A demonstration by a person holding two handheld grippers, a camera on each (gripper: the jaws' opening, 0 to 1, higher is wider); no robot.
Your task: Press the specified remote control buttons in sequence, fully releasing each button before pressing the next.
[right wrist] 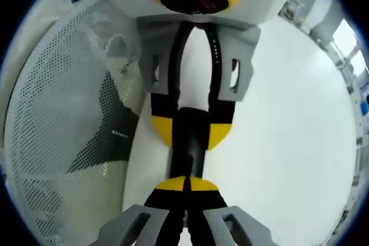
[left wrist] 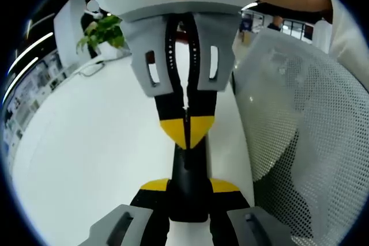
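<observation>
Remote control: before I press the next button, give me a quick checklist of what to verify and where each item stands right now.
1. Remote held firmly: ok. The left gripper has one jaw on each side of it.
2. Pressing tip formed: ok. The right gripper has its jaws shut together.
3. Tip over the remote: ok. The right gripper's tips sit at the remote's black surface.
4. Correct button under the tip: cannot tell. No buttons can be made out.
5. Last button fully released: cannot tell. Any gap between tip and remote is too small to judge.
6. Mesh chair clear of both grippers: ok. It stands off to the side.
</observation>
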